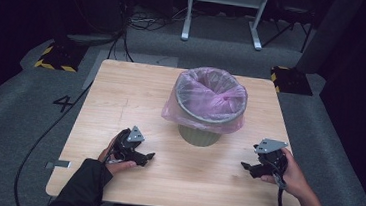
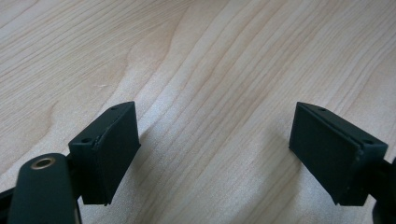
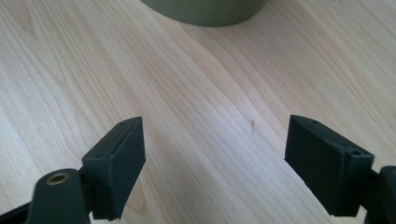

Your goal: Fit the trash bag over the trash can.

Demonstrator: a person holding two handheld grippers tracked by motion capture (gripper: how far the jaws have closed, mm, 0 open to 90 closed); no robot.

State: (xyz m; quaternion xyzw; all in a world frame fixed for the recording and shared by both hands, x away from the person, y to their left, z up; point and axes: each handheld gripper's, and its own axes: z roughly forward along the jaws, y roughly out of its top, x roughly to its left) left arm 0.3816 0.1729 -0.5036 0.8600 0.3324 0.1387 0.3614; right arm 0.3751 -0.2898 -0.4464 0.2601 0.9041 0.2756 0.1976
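Grey carpet and dark equipment surround a pale wooden worktop (image 1: 121, 97), with black-and-yellow striped bases at its far corners and a cable trailing down the left side. Near the middle of the far half stands a small olive-green bin (image 1: 199, 134) lined with a thin pink plastic bag (image 1: 210, 98) whose edge is folded down over the rim and hangs loose around the outside. The left gripper (image 1: 147, 156) rests on the near left of the worktop and the right gripper (image 1: 245, 166) on the near right, both pointing inward and both well apart from the bin.

Each gripper's fingers stand wide with nothing between them: the left gripper view shows only bare wood grain between the black pads (image 2: 112, 154), and the right gripper view shows the same, with the bin's green base at the top edge.

The bag looks feather-light, soft and slippery, likely to stretch or tear if pinched hard; the folded-down hem at the rim seems the best place to take hold, ideally at two opposite sides. The bin itself looks light enough to tip or slide when the liner is pulled.

A dark mark resembling a "4" (image 1: 64, 103) sits on the floor left of the worktop; no brand or label is readable elsewhere.
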